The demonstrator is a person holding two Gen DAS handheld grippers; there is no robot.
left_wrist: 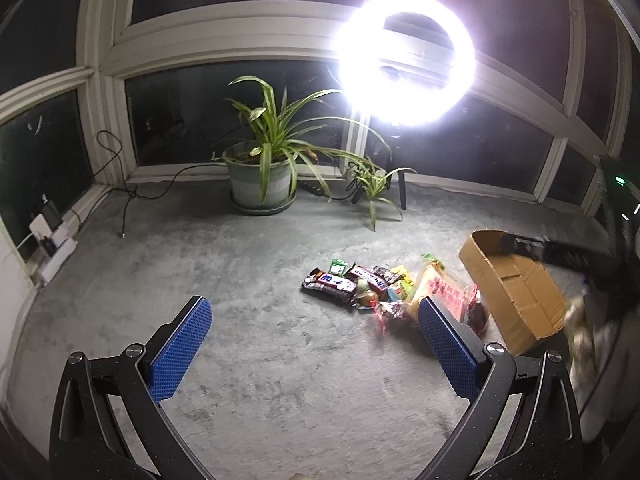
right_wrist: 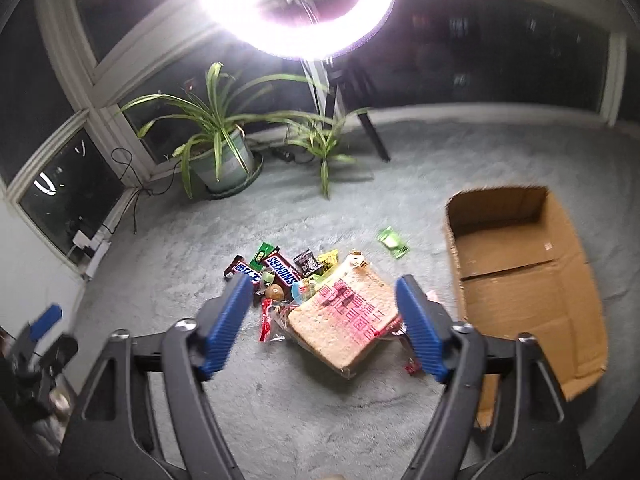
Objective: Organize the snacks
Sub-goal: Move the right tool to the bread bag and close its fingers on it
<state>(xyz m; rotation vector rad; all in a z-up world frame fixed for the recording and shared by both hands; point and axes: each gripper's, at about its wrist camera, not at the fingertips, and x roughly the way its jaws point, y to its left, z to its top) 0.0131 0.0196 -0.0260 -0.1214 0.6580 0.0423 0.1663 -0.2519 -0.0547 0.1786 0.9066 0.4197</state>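
Observation:
A pile of snacks (left_wrist: 360, 284) lies on the grey carpet: a Snickers bar (right_wrist: 282, 270), small candy packets and a bagged slice of bread with red print (right_wrist: 344, 320). One green packet (right_wrist: 393, 242) lies apart, toward the box. An open, empty cardboard box (right_wrist: 520, 280) lies on its side to the right of the pile (left_wrist: 516, 288). My right gripper (right_wrist: 325, 282) hovers open over the pile, with the bread bag framed between its blue pads and not touched. My left gripper (left_wrist: 316, 308) is open and empty, to the left of the pile.
A large potted plant (left_wrist: 260, 176) and a smaller plant (left_wrist: 374, 184) stand by the window at the back. Behind them a bright ring light (left_wrist: 406, 58) on a tripod glares. A power strip with cables (left_wrist: 52, 240) lies along the left wall.

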